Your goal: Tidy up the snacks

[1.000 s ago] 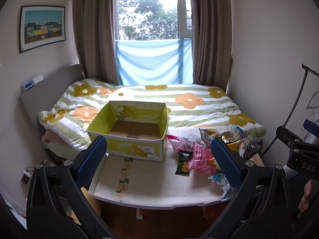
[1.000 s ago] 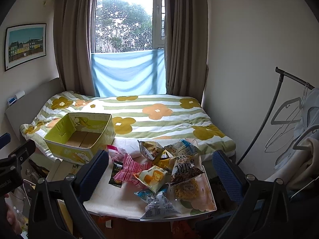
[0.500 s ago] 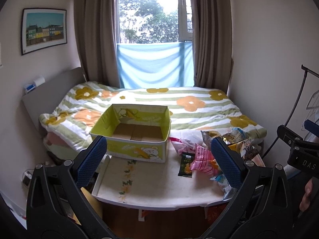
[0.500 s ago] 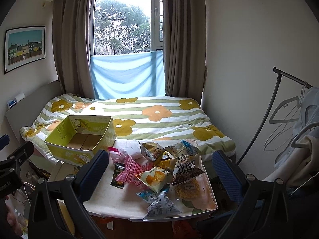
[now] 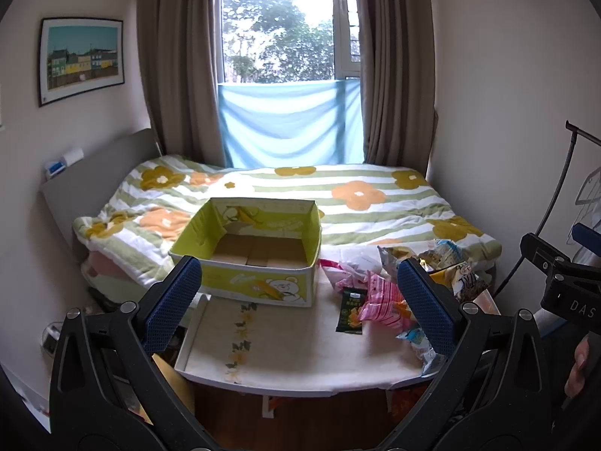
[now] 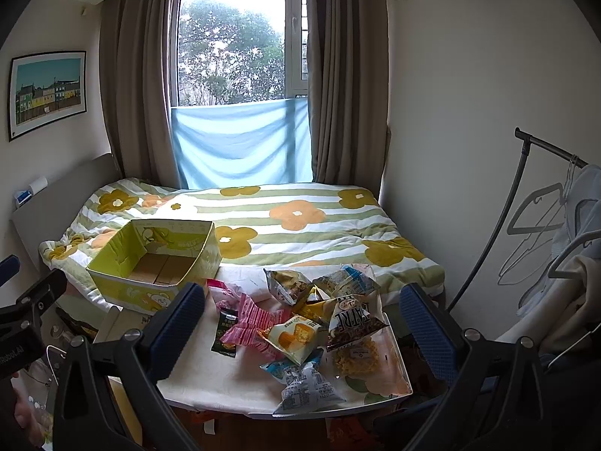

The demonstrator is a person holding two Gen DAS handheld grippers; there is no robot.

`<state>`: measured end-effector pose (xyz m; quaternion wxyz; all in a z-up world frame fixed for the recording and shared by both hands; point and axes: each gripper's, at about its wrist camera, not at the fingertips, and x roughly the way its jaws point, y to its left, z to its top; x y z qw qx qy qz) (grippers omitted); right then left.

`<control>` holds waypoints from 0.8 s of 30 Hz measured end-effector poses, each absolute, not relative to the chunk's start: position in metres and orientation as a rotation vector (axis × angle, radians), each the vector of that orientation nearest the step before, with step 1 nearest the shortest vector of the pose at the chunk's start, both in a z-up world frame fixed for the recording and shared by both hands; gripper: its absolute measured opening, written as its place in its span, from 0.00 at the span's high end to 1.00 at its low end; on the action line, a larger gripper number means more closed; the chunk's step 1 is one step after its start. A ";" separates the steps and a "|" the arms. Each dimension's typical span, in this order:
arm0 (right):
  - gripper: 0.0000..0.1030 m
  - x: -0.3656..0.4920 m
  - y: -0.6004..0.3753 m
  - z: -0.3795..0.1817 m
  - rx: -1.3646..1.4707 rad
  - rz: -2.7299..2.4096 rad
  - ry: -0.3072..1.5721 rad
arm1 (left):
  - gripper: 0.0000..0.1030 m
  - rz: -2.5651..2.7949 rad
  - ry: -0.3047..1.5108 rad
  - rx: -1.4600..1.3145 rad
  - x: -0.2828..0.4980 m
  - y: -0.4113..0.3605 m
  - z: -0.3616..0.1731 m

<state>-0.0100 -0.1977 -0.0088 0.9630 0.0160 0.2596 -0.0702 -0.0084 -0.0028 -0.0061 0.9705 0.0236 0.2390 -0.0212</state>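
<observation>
Yellow-green cardboard box [image 5: 246, 251] with a bear and corn print sits at the far left of the small white table [image 5: 285, 349], its back edge up against the flowery striped bedspread [image 5: 338, 203], and only its bare brown bottom shows inside. All the snacks are piled on the right half of the table, apart from the box: a dark green packet [image 6: 224, 332] lying flat, a pink wrapper [image 6: 249, 323] touching it, a yellow-and-white bag [image 6: 291, 338], a brown bag with big white letters [image 6: 351, 319], and a silvery blue packet [image 6: 306, 383] nearest the front edge. A couple more bags [image 6: 287, 282] lean at the back by the bed.

Both grippers hover in front of the table, touching nothing. Left gripper [image 5: 298, 300] has its blue pads spread wide, nothing between them, framing the box and the pile. Right gripper [image 6: 302, 323] is just as wide apart, with the snack heap showing between its fingers
</observation>
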 end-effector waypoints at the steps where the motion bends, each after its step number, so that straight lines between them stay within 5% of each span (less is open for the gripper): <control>1: 0.00 -0.010 -0.198 -0.009 0.032 -0.142 0.525 | 0.00 -0.042 0.483 0.048 -0.008 -0.003 -0.006; 24: 0.00 -0.008 -0.195 -0.005 0.033 -0.144 0.527 | 0.00 -0.051 0.486 0.065 -0.007 -0.003 -0.001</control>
